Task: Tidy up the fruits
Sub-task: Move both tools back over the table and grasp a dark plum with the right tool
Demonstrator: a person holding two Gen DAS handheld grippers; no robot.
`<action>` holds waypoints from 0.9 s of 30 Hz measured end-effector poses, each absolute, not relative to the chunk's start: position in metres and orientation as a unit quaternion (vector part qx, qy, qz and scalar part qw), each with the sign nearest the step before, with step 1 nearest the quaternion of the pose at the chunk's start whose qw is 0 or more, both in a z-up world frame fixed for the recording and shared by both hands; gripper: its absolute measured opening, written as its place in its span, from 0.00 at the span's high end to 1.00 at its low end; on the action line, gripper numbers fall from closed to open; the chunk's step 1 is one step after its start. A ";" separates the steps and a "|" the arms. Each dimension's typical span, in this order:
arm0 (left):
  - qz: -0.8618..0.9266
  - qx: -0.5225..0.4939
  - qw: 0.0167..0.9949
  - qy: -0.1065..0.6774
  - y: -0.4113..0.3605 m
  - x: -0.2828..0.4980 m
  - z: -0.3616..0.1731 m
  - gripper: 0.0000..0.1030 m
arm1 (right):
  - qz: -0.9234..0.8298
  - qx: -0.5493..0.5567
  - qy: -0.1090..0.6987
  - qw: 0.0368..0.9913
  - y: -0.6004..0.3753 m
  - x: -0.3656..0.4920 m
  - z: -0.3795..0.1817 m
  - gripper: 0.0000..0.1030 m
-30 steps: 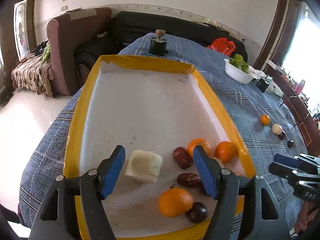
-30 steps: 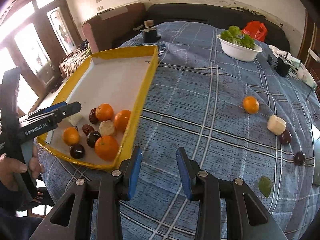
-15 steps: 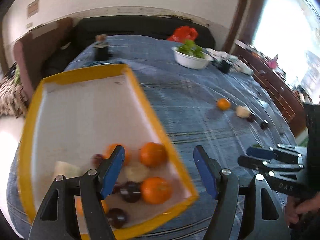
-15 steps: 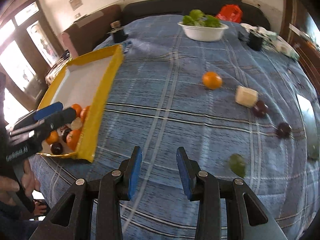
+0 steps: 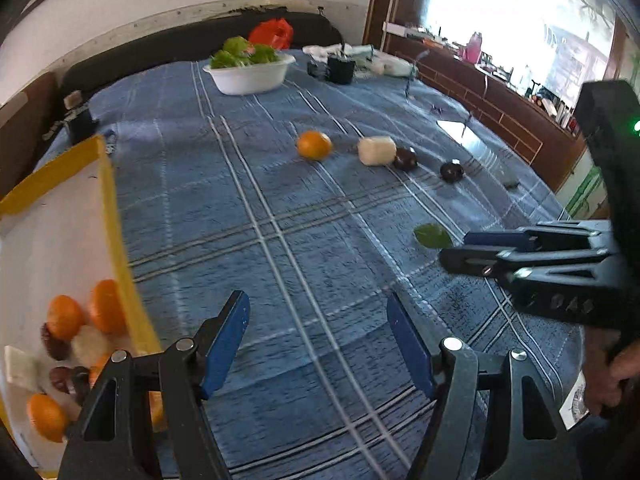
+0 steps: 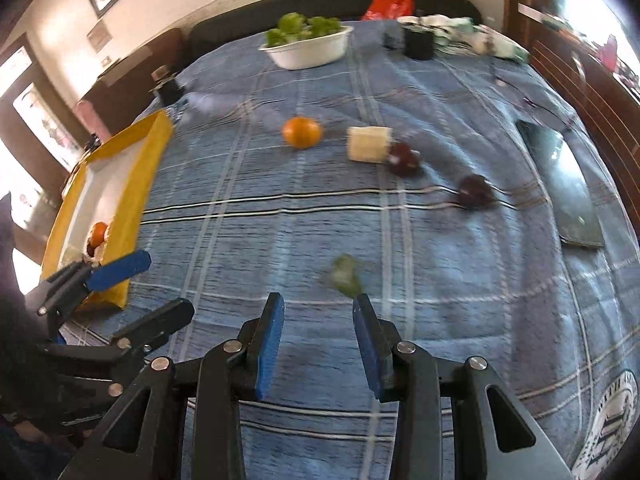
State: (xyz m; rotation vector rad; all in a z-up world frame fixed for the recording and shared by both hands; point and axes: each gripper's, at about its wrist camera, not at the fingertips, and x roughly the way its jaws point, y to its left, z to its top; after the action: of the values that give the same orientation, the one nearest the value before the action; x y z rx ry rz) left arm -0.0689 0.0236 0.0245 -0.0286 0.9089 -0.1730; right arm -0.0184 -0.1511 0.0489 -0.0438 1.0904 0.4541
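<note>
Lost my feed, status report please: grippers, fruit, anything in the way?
Both grippers, left and right, open, empty. Orange, white chunk, two dark fruits loose on cloth; rest in tray. Only a leaf ahead.

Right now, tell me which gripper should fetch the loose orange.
Probably right. The right gripper is empty and faces the orange across bare cloth; the left gripper sits beside the tray, farther away.

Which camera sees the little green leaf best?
The left wrist view: the green leaf looks sharp there, lying flat on the blue cloth. In the right wrist view it is only a blurry green smudge.
</note>
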 end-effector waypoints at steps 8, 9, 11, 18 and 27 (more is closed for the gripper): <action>-0.066 -0.011 0.891 0.449 0.015 -0.059 0.004 0.32 | 0.162 0.014 0.509 0.845 -0.202 0.004 0.055 0.62; -0.063 -0.007 0.892 0.448 0.014 -0.060 0.003 0.32 | 0.156 0.018 0.508 0.847 -0.208 0.008 0.056 0.62; -0.063 -0.005 0.895 0.441 0.013 -0.061 0.004 0.32 | 0.145 0.029 0.504 0.851 -0.219 0.019 0.059 0.62; -0.065 -0.002 0.894 0.443 0.012 -0.061 0.002 0.31 | 0.137 0.045 0.503 0.852 -0.236 0.062 0.058 0.62; -0.068 0.000 0.893 0.444 0.011 -0.061 0.001 0.28 | 0.143 0.018 0.512 0.847 -0.220 0.087 0.043 0.62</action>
State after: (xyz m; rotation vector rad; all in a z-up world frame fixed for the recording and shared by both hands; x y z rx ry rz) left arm -0.0610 0.0110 0.0010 -0.0004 0.9211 -0.1414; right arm 0.0874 -0.2202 0.0428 0.0385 1.0789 0.3015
